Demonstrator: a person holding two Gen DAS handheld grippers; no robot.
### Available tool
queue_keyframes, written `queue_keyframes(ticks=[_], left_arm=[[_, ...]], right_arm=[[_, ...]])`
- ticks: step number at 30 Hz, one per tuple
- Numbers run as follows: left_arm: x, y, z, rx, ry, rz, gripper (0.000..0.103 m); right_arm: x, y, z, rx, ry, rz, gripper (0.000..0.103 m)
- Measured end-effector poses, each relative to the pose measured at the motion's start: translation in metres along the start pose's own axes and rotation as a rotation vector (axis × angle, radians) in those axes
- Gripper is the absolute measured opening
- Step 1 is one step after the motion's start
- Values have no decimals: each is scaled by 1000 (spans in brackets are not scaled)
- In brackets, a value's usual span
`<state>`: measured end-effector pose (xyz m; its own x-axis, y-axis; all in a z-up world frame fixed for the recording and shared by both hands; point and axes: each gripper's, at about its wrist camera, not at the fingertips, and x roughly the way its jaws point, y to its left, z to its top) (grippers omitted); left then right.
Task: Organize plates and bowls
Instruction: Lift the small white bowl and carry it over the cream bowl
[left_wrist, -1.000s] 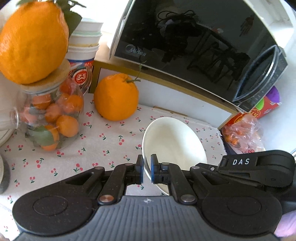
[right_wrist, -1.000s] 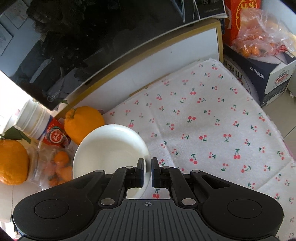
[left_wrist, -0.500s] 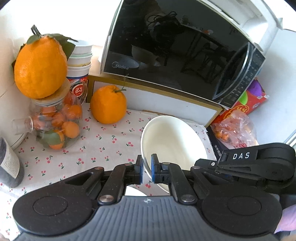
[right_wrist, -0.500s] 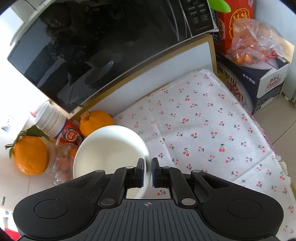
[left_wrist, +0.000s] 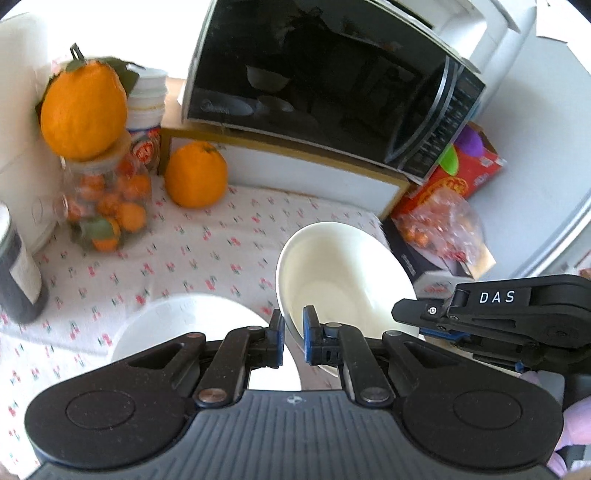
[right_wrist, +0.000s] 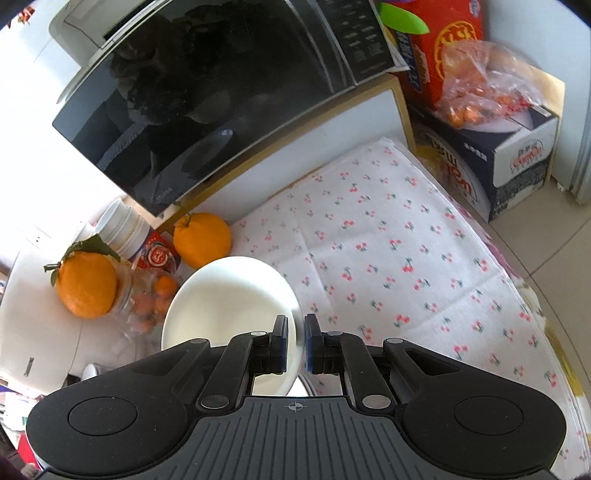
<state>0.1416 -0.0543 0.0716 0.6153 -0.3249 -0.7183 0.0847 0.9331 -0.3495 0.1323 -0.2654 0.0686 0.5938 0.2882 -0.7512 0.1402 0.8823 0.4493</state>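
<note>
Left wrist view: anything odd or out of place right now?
One thing: a large orange is perched on the lid of the jar of small oranges, where a bump could topple it. The white bowl sits tilted but gripped at the rim by both tongs. Nothing spilled or broken.

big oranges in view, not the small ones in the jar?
2. One big orange sits on the jar lid at left; the other rests on the cherry cloth before the microwave shelf. None seem hidden.

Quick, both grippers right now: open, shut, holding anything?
Left gripper: shut on the white bowl, gripping its rim.
Right gripper: shut on the same bowl's opposite rim.
</note>
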Motion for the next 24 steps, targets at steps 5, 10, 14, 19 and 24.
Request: queue_keyframes(ticks=[5,10,14,19,24], left_arm=[[-1,-9,-21,22,36,-35,10],[2,-18,-46,39,65,-64,11],[7,-20,-60,29,101,-93,11],[9,-26,-72,40,120,-109,11],[13,-35,-81,82,136,-93,12]], right_arm=[[-15,-23,-18,12,-2,-8,9],[-26,-46,-35,32,-12,-14,9],[-31,-67,-49,68,-19,-6,9],[-36,-86,-60,95,-7,-11,9],[-40,-84,-65,30,-10,-56,10]])
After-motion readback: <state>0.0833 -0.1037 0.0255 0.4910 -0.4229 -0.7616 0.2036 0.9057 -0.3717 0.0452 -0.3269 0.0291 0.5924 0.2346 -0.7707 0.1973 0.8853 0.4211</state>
